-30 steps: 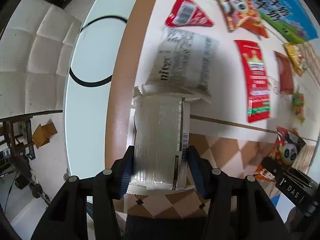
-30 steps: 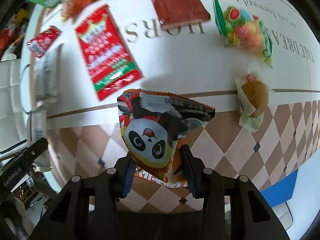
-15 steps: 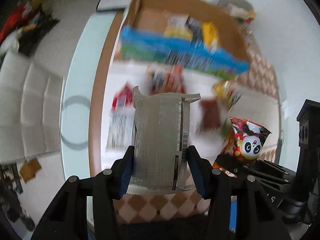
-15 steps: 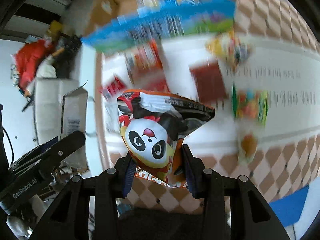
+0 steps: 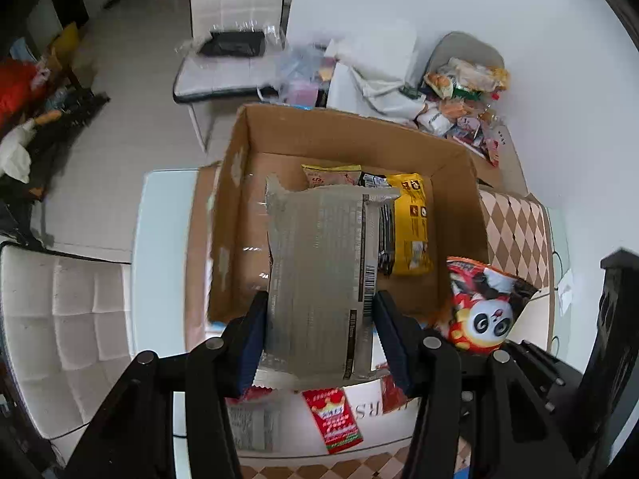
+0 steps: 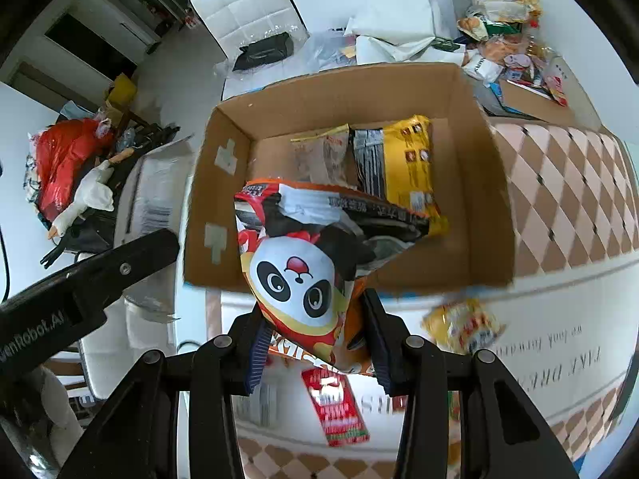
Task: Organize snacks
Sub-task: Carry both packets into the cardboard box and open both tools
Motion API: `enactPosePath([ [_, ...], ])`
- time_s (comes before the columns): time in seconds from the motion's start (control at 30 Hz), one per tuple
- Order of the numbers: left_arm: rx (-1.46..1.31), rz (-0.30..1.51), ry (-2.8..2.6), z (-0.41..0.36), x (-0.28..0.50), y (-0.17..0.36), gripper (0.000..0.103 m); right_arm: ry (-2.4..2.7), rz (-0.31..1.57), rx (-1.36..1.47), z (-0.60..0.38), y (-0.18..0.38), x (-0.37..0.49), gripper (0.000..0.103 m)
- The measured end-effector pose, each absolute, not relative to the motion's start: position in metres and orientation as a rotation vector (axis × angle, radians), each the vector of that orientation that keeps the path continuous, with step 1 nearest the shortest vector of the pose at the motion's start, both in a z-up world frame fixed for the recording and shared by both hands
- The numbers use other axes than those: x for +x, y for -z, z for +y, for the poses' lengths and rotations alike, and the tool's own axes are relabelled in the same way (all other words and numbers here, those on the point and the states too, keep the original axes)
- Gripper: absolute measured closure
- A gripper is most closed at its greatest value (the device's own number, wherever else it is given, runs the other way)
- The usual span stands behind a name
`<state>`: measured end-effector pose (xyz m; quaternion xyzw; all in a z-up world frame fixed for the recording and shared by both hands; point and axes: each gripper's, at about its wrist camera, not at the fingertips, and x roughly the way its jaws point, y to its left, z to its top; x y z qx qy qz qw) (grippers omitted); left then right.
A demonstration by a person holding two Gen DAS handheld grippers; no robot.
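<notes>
Both my claws clamped, held up side by side.
My left gripper (image 5: 319, 343) pinches a packet; right gripper (image 6: 315, 343) pinches a bag.

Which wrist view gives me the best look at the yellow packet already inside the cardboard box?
The right wrist view: the yellow packet lies mostly exposed in the cardboard box, only its near end behind the panda snack bag. In the left wrist view, the grey packet hides its left part.

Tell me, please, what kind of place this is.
Probably a home dining area: white padded chairs stand on a tiled floor, a patterned cloth covers the table, and a cardboard box on it holds snack packets.
</notes>
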<state>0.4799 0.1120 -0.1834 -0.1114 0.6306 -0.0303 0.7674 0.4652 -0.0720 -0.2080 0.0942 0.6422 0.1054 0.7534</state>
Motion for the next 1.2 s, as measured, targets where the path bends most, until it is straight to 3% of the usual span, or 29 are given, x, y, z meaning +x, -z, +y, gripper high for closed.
enactPosePath([
  [0.47, -0.347, 1.713, 0.042, 0.118, 0.551, 0.31, 0.053, -0.263, 1.576, 0.15, -0.044, 0.328, 0.532, 0.057],
  [1.0, -0.3, 1.839, 0.02, 0.109, 0.546, 0.345, 0.051, -0.326, 1.7, 0.135, -0.03, 0.395, 0.548, 0.056],
  [1.07, -0.299, 1.846, 0.025, 0.108, 0.544, 0.345, 0.051, -0.32, 1.722, 0.136, -0.029, 0.4, 0.55, 0.052],
  [1.13, -0.303, 1.84, 0.024, 0.109, 0.543, 0.344, 0.049, -0.316, 1.731, 0.127, -0.03, 0.404, 0.552, 0.026],
  [1.2, -0.302, 1.821, 0.027, 0.11, 0.544, 0.34, 0.045, -0.306, 1.726, 0.112, -0.035, 0.402, 0.551, 0.017],
])
